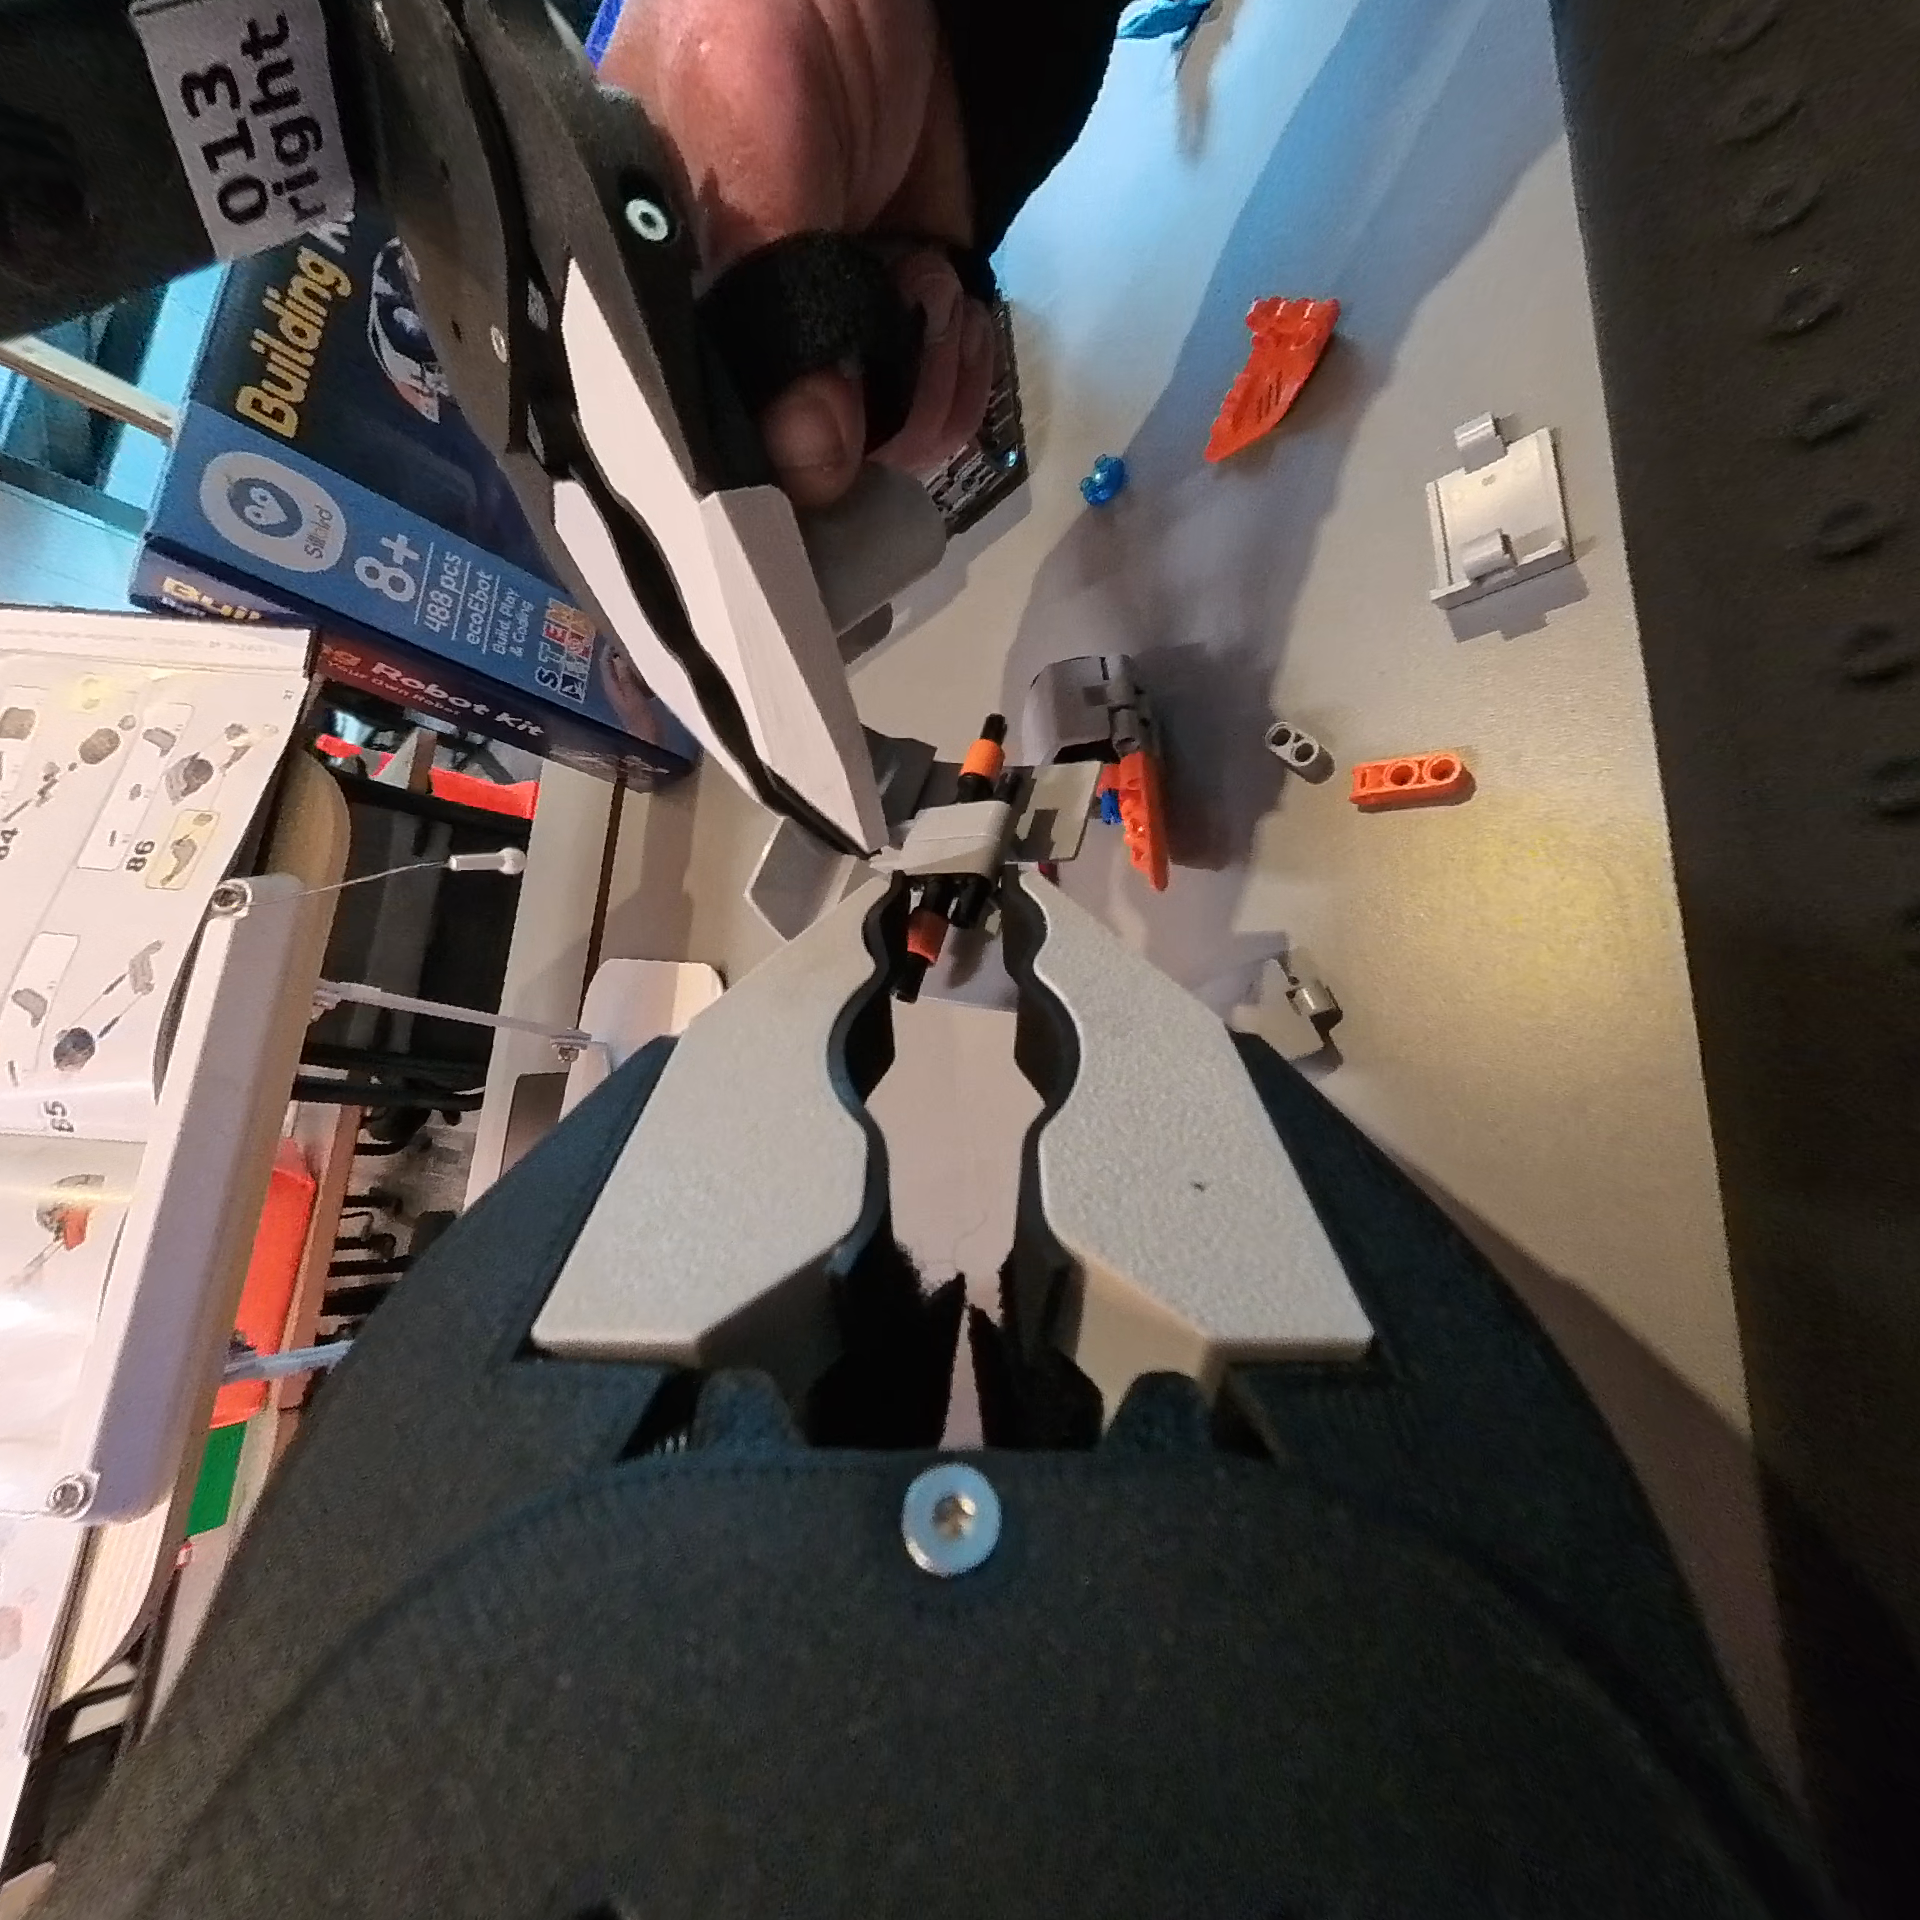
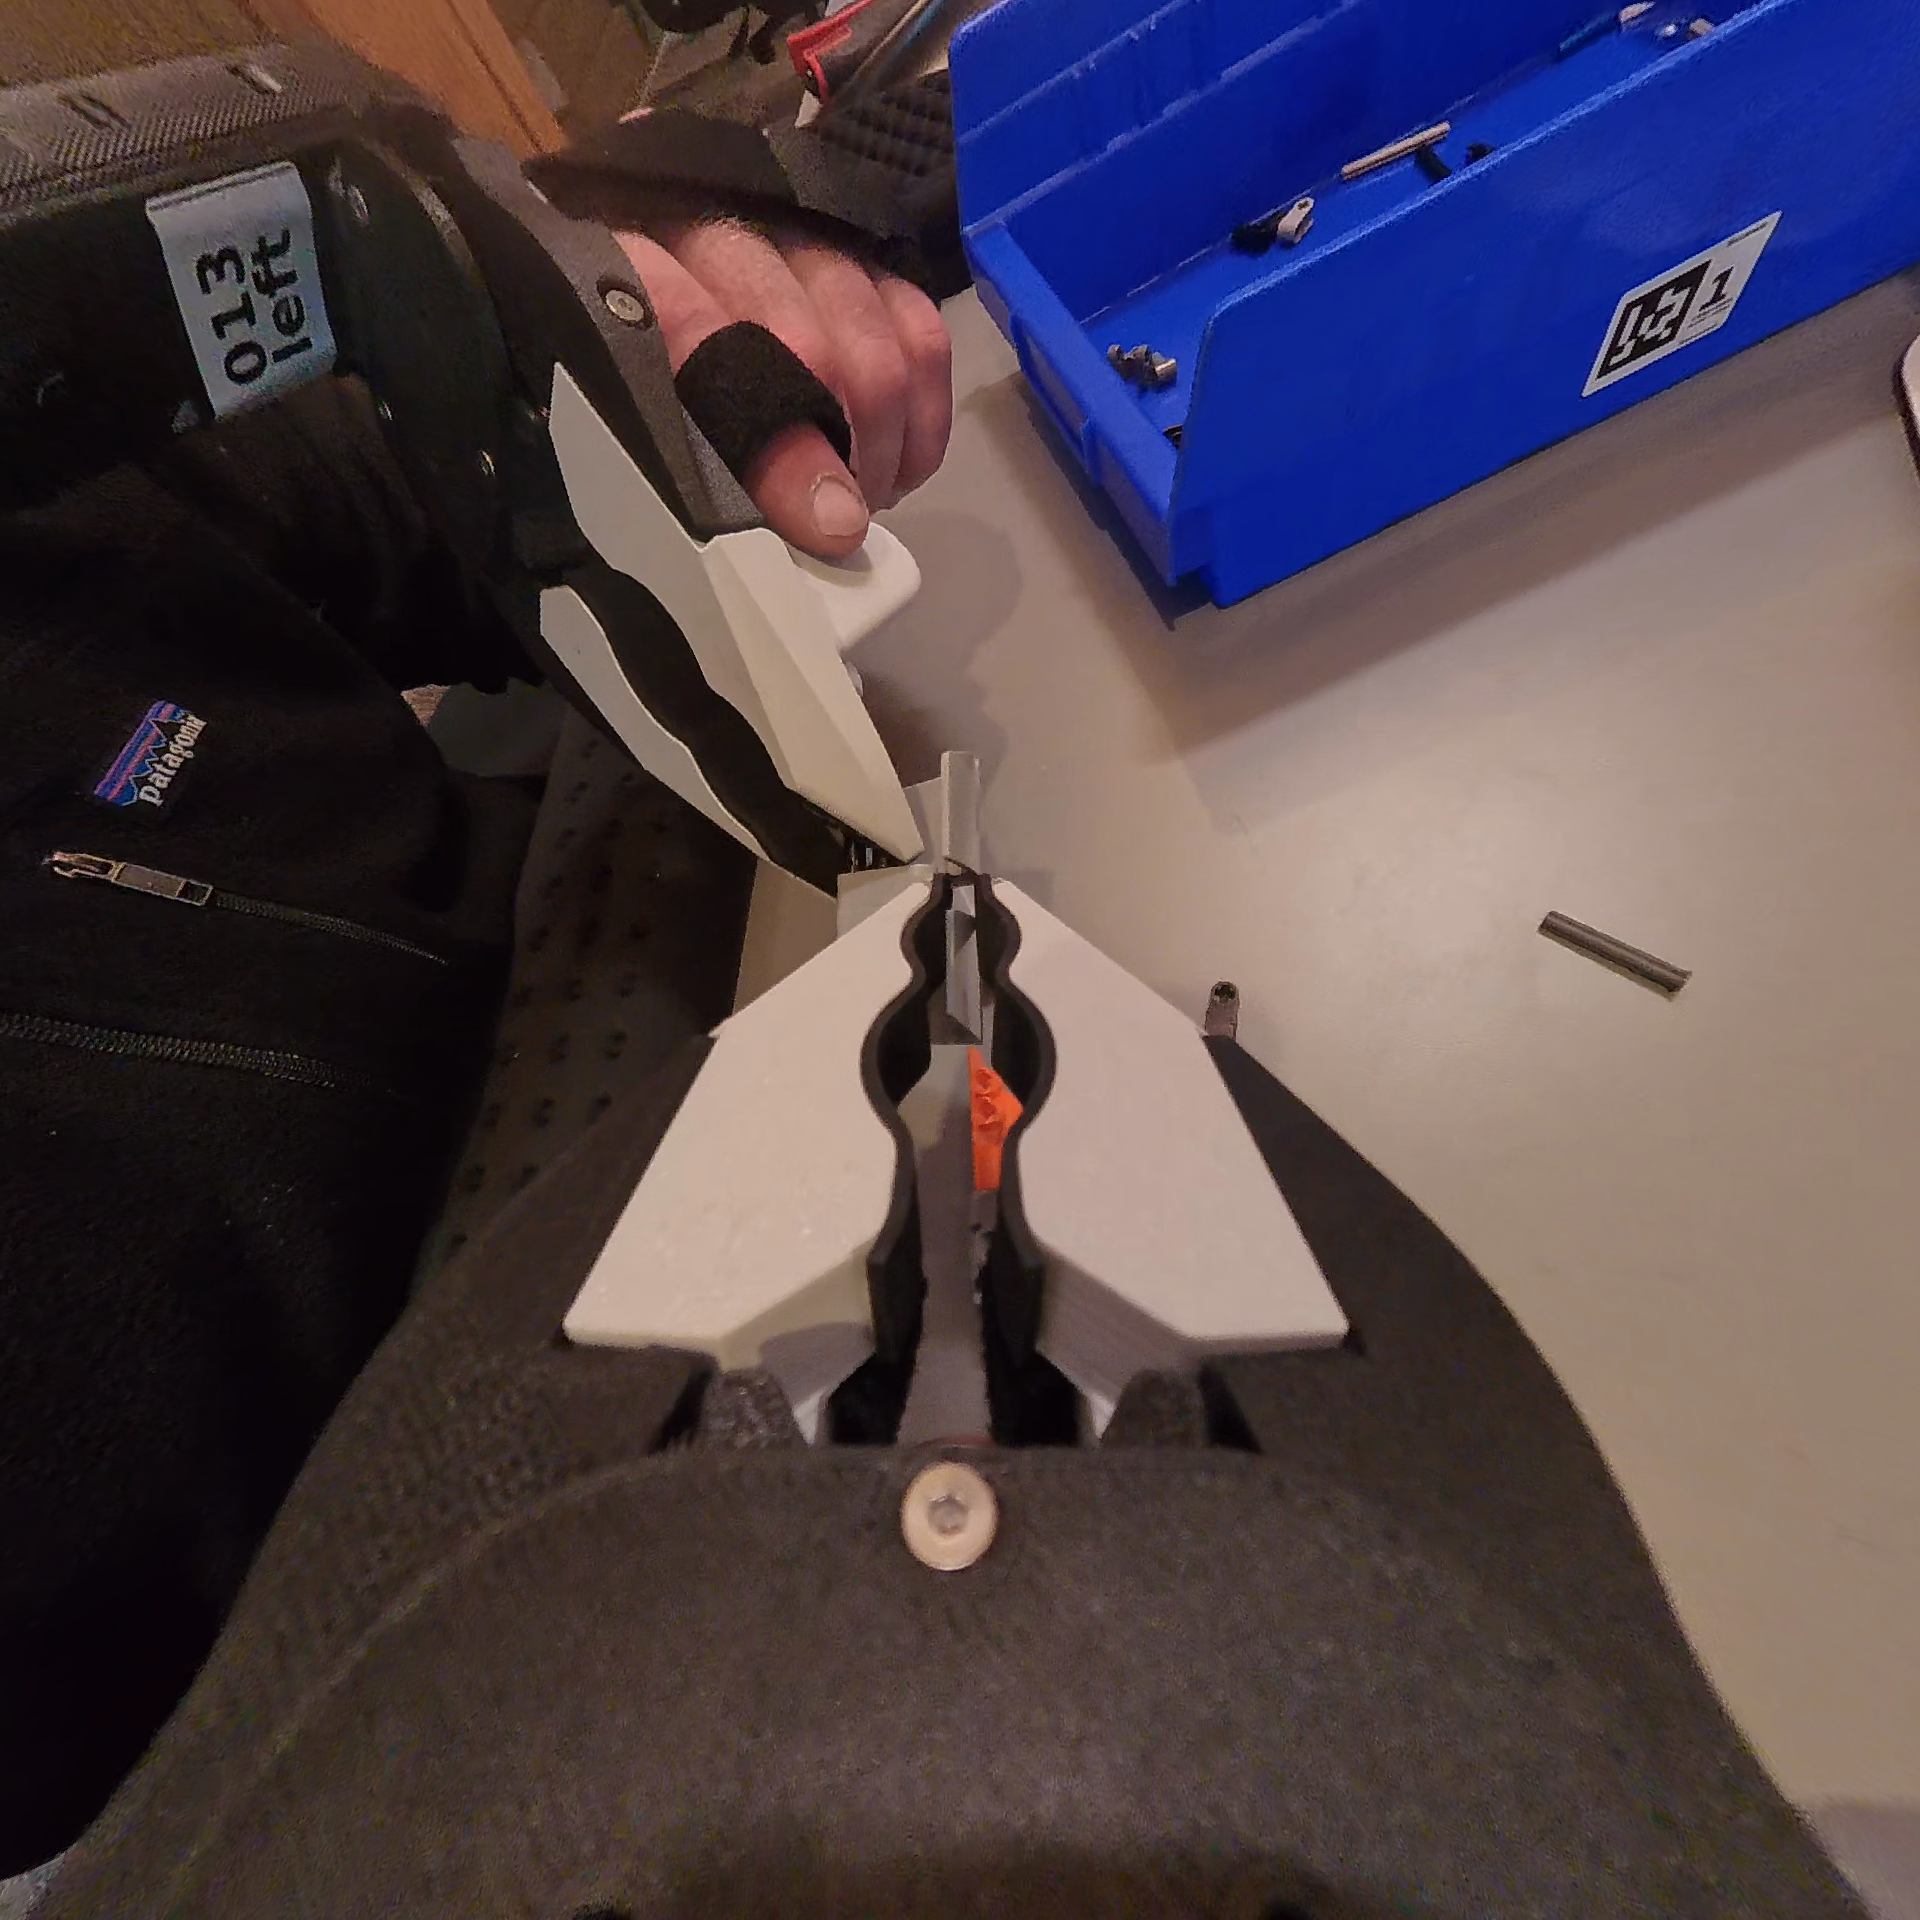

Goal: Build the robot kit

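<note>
Left gripper (image 1: 940, 894) jaws nearly closed on a small grey, black and orange brick assembly (image 1: 971, 831) at their tips, right gripper (image 2: 961, 883) jaws narrowed, seemingly pinching the same assembly's grey panel (image 2: 958, 821), orange bricks (image 1: 1411, 779) beyond, blue bin (image 2: 1403, 312) ahead right.

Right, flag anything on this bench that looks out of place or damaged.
Nothing looks damaged or spilled. Loose building-kit pieces lie scattered on the grey tabletop: an orange ribbed wing-shaped piece, a short orange beam with holes and a grey clip plate. A dark grey rod lies alone outside the blue plastic bin.
</note>
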The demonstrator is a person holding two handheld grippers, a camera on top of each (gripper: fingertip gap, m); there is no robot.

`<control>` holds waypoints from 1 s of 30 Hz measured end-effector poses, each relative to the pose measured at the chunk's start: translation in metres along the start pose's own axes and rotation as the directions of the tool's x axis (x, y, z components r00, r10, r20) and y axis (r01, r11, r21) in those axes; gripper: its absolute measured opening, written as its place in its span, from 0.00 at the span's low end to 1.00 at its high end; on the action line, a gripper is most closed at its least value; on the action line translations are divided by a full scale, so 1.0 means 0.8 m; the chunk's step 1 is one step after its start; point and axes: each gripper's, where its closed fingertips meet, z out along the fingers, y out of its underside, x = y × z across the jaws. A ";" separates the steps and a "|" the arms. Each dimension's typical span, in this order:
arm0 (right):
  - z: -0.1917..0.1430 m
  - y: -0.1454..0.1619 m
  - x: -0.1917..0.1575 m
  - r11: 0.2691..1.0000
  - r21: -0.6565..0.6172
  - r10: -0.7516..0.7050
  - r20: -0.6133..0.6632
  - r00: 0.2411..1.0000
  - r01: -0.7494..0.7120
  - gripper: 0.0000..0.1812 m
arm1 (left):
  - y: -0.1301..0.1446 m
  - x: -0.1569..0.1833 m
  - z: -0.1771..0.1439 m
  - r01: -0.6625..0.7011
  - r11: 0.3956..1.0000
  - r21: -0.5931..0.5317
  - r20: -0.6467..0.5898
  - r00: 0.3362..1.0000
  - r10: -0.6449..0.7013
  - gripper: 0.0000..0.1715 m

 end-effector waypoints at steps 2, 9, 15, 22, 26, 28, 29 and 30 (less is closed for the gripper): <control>-0.001 0.000 0.000 1.000 0.004 0.007 0.004 1.000 -0.007 0.01 | 0.000 0.000 0.001 -0.006 1.000 0.000 0.011 1.000 0.006 0.09; -0.001 -0.003 0.001 0.999 0.029 0.025 0.005 1.000 -0.025 0.01 | 0.000 -0.002 0.001 -0.004 1.000 -0.006 0.039 0.999 0.004 0.08; -0.001 -0.007 0.005 0.995 0.068 0.068 0.020 0.997 -0.069 0.02 | 0.003 -0.005 0.002 0.005 1.000 -0.018 0.068 0.998 -0.004 0.08; -0.010 -0.013 0.017 0.989 0.113 0.102 -0.013 0.995 -0.100 0.10 | 0.008 -0.008 0.001 0.047 0.999 -0.026 0.088 0.995 -0.045 0.07; -0.022 -0.016 0.027 0.987 0.133 0.101 -0.068 0.993 -0.091 0.16 | 0.014 -0.008 0.001 0.082 0.996 -0.038 0.099 0.992 -0.078 0.07; -0.029 -0.016 0.035 0.989 0.130 0.084 -0.126 0.989 -0.067 0.18 | 0.018 -0.009 0.000 0.109 0.993 -0.044 0.104 0.989 -0.104 0.07; -0.033 -0.016 0.037 0.991 0.121 0.069 -0.150 0.986 -0.051 0.18 | 0.020 -0.009 -0.001 0.122 0.991 -0.048 0.107 0.987 -0.116 0.06; -0.035 -0.015 0.038 0.993 0.110 0.055 -0.170 0.984 -0.037 0.19 | 0.022 -0.008 -0.001 0.133 0.990 -0.051 0.108 0.986 -0.127 0.06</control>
